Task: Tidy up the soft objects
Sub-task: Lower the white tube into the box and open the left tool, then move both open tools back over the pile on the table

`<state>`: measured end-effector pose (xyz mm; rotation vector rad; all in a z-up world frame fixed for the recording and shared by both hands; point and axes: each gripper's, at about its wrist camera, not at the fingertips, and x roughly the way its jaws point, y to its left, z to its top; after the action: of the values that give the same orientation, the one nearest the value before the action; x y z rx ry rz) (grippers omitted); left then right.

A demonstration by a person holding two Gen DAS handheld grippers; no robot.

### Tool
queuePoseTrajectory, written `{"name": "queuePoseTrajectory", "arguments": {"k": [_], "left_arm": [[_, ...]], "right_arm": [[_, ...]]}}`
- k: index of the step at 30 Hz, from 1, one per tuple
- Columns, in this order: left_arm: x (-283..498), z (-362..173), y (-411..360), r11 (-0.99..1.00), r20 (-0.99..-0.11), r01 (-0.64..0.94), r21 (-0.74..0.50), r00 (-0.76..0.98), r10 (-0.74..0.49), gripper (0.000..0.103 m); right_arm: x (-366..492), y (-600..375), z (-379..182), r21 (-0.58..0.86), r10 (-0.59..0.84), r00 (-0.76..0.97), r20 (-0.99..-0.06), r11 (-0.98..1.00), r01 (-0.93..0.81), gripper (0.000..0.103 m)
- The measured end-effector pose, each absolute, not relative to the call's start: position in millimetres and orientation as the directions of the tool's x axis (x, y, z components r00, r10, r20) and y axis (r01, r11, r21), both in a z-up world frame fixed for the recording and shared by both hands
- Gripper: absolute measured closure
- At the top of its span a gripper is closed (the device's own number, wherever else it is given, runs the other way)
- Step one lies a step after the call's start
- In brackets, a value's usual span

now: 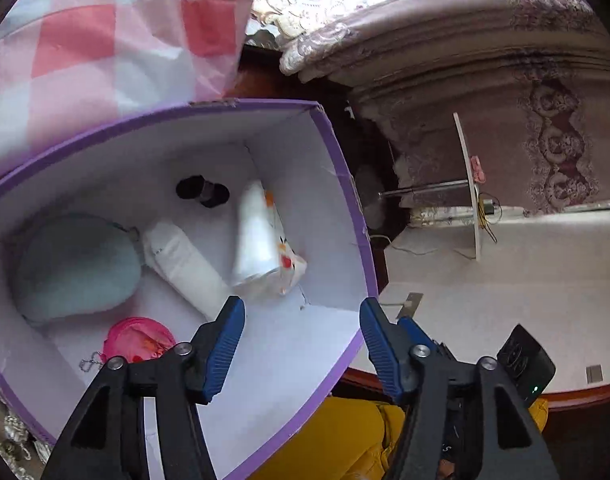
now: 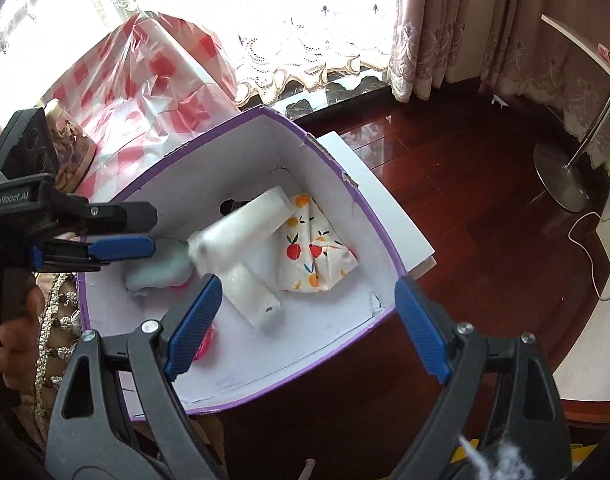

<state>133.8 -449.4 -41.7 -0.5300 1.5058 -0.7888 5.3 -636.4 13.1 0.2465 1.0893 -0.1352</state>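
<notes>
Purple rim of the open box (image 2: pixel 385 240) frames a white interior, and we see the soft things gathered inside it: a pale blue pouch (image 1: pixel 77 264) against the left wall, a white roll (image 1: pixel 185 268) lying slantwise across the middle, a fruit-print cloth bundle (image 2: pixel 317 256) toward the right wall, a pink item (image 1: pixel 139 338) near the front edge and a small black item (image 1: pixel 203 191) by the back wall. In the right wrist view a second white roll (image 2: pixel 241 232), blurred, sits above the first one just off the tips of our left tool (image 2: pixel 153 228); we cannot tell whether it touches anything. The left tool's jaws stand apart with nothing between them, as the left wrist view shows (image 1: pixel 301 344). Our right tool (image 2: pixel 305 320) is spread wide over the front part of the box, also empty. A red-checked bag (image 2: pixel 153 80) presses against the box's back edge. To the right of the box the dark wooden floor (image 2: pixel 485 200) lies open as far as a lamp stand (image 2: pixel 561 184) and the curtain (image 2: pixel 445 32). A hand (image 2: pixel 13 320) grips the left tool's handle
</notes>
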Motion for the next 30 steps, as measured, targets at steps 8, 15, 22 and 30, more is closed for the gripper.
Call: {"name": "queuePoseTrajectory", "arguments": {"k": [8, 15, 22, 30], "left_arm": [[119, -23, -415, 0.623, -0.644, 0.195, -0.757, -0.062, -0.763, 0.042], [112, 3, -354, 0.605, -0.608, 0.218, -0.766, 0.059, -0.792, 0.042], [95, 30, -277, 0.684, -0.621, 0.303, -0.663, 0.287, -0.729, 0.039], [74, 41, -216, 0.747, -0.625, 0.302, -0.592, 0.414, -0.662, 0.039]], "right_arm": [[14, -622, 11, 0.143, 0.039, 0.455, -0.890, 0.970, 0.196, 0.013], [26, -587, 3, 0.141, 0.075, 0.424, -0.902, 0.982, 0.128, 0.013], [38, -545, -13, 0.127, 0.100, 0.373, -0.922, 0.991, 0.047, 0.013], [51, -501, -7, 0.134, 0.138, 0.369, -0.919, 0.990, -0.038, 0.013]]}}
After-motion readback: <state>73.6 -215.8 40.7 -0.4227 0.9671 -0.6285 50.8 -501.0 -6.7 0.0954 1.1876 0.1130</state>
